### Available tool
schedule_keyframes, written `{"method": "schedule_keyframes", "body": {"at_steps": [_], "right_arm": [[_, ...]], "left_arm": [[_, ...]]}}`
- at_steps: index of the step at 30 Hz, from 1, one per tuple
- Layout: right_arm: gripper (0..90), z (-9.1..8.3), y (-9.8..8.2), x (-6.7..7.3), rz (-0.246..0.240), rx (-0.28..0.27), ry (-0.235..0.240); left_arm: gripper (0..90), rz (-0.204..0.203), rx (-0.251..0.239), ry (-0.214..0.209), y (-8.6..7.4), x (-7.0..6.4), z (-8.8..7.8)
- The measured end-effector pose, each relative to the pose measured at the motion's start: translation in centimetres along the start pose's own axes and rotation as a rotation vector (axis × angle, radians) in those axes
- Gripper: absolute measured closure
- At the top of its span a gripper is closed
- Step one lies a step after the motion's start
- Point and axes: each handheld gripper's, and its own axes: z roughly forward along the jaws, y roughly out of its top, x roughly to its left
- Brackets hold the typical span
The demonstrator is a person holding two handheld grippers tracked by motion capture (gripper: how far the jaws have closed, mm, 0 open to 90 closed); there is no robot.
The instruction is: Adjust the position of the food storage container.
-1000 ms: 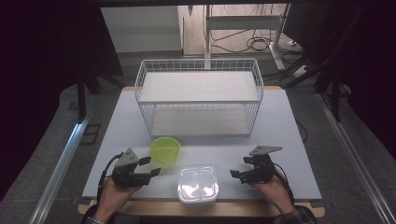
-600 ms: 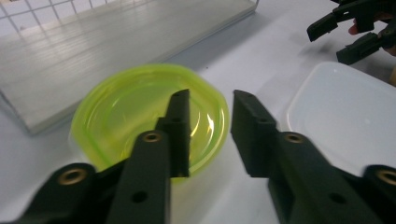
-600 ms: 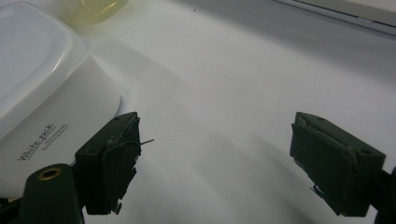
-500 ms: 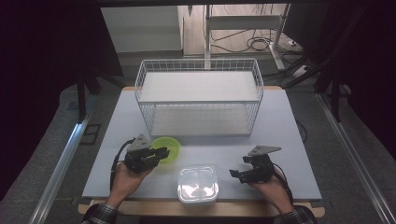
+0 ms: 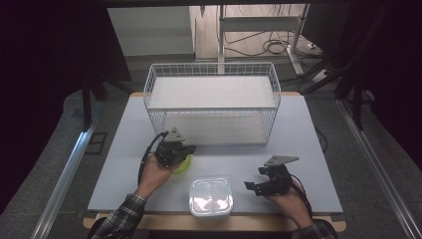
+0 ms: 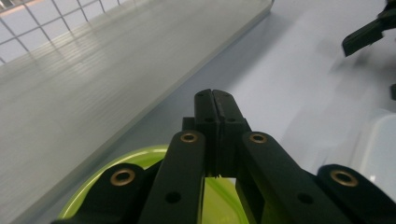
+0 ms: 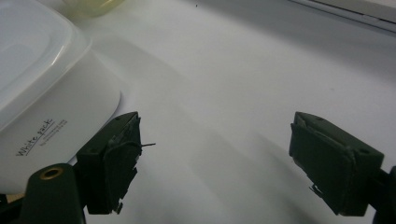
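L gripper [image 5: 186, 148] closed on nothing, over green bowl [image 5: 183, 164]; R gripper [image 5: 253, 185] wide open, empty.

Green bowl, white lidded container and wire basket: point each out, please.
Green bowl [image 6: 140, 156], left gripper view, on its far rim.
White lidded container [image 5: 211, 196], high view, on the middle of its lid.
Wire basket [image 5: 211, 66], high view, on its far top rim.

Dark room, grey floor [image 5: 348, 149], cables [image 5: 278, 47] on floor behind table [image 5: 298, 144], metal stand [image 5: 221, 30] beyond far edge.
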Motion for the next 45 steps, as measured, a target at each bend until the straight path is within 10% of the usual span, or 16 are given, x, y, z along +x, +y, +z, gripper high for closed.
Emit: {"method": "schedule_keyframes", "body": {"at_steps": [8, 19, 45], "right_arm": [[17.3, 0.1, 0.0, 0.0, -0.007, 0.012, -0.002], [17.3, 0.1, -0.1, 0.1, -0.015, 0.019, -0.002], [17.3, -0.1, 0.0, 0.2, -0.016, 0.007, -0.015]], "left_arm": [[90.0, 0.030, 0.095, 0.026, -0.4, -0.5, 1.4], [90.0, 0.034, 0.105, 0.066, -1.3, 0.2, 0.3], [90.0, -0.092, 0.091, 0.125, -6.5, 2.5, -5.4]]}}
